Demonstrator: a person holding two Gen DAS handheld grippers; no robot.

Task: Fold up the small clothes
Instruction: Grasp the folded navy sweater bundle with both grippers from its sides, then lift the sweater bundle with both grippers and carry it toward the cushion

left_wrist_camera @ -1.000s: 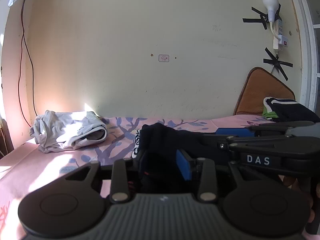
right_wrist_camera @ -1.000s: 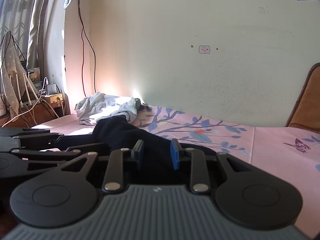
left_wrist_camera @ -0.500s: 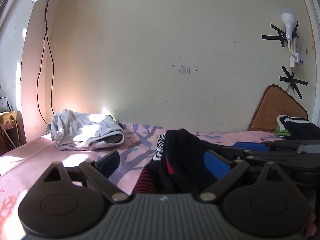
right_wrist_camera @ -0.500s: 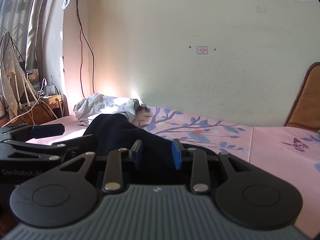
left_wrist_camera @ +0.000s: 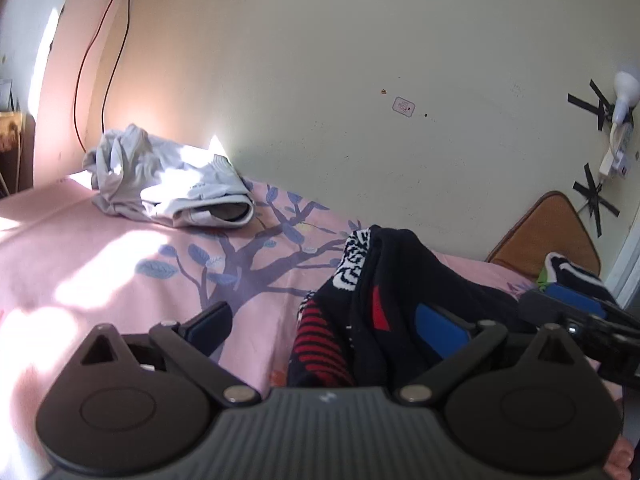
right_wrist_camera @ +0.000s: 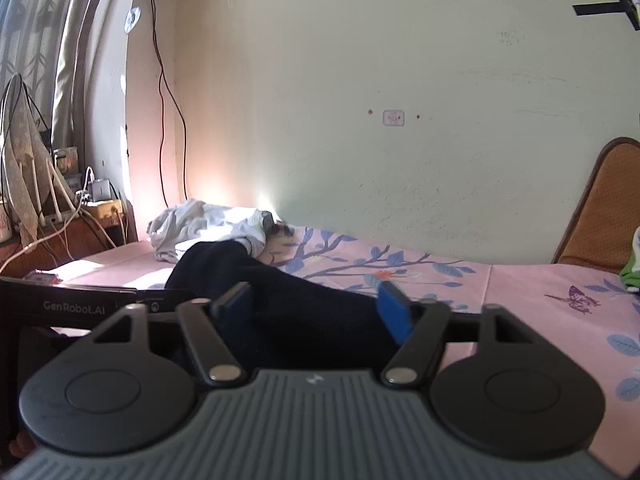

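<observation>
A dark garment (left_wrist_camera: 404,292) with red stripes and a black-and-white patterned band lies bunched on the pink bedsheet (left_wrist_camera: 120,264). My left gripper (left_wrist_camera: 324,322) is open, its jaws wide, and the garment lies between them. In the right wrist view the same garment (right_wrist_camera: 304,304) looks plain black and lies between the jaws of my right gripper (right_wrist_camera: 314,306), which is open too. The right gripper also shows at the right edge of the left wrist view (left_wrist_camera: 580,320). The left gripper's body shows at the left of the right wrist view (right_wrist_camera: 76,306).
A crumpled white-grey garment (left_wrist_camera: 168,184) lies at the far left of the bed by the wall. A brown cushion (left_wrist_camera: 548,232) leans at the far right, with folded dark and green clothes (left_wrist_camera: 568,272) in front. A side table with cables (right_wrist_camera: 80,216) stands left of the bed.
Both grippers have opened and let go of the dark garment: the left one first, then the right. The left wrist view has tilted and pulled back to the left.
</observation>
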